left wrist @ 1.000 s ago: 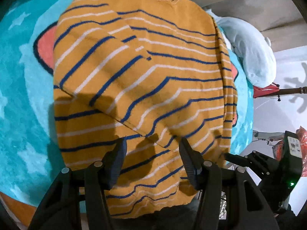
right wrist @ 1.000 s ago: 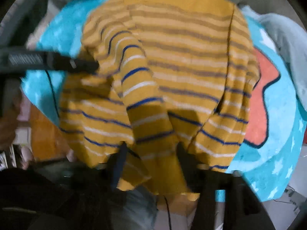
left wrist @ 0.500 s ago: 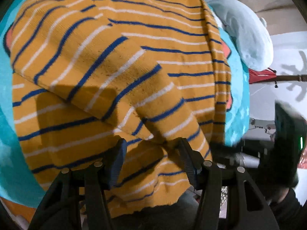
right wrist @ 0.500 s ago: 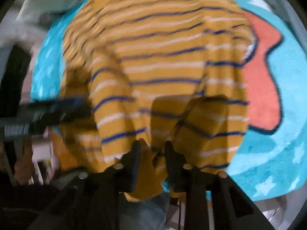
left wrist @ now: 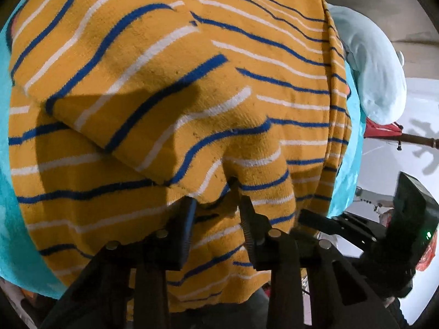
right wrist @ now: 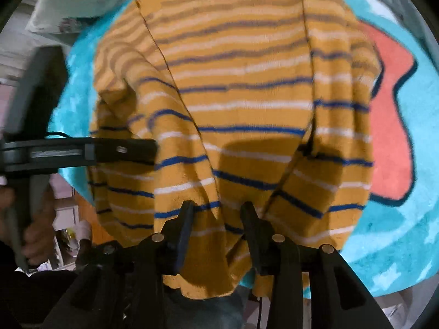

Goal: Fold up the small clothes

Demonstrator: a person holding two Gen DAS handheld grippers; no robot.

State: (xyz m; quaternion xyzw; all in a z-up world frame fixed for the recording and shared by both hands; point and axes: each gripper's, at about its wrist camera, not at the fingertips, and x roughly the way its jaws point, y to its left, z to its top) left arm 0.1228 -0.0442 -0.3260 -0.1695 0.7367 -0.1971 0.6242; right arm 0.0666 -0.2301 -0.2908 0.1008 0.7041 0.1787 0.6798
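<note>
A mustard sweater (left wrist: 175,87) with blue and white stripes lies on a turquoise rug (left wrist: 8,181); both sleeves are folded in over the body. My left gripper (left wrist: 218,208) is partly closed around the cuff of the left folded sleeve near the hem. My right gripper (right wrist: 216,213) holds a raised fold of the sweater (right wrist: 233,104) near its bottom edge between its jaws. The right gripper also shows in the left wrist view (left wrist: 326,222), at the sweater's right side. The left gripper shows in the right wrist view (right wrist: 137,148), over the sweater's left sleeve.
The rug (right wrist: 406,219) has a coral patch (right wrist: 389,126) to the right of the sweater. A pale blue garment (left wrist: 376,71) lies beyond the rug's right edge. A red item on a wooden pole (left wrist: 384,131) stands past it. An orange floor edge (right wrist: 82,213) shows below.
Both grippers moved in low over the sweater's bottom edge. The left jaws narrowed around the sleeve cuff. The right jaws took up a fold of the hem and lifted it.
</note>
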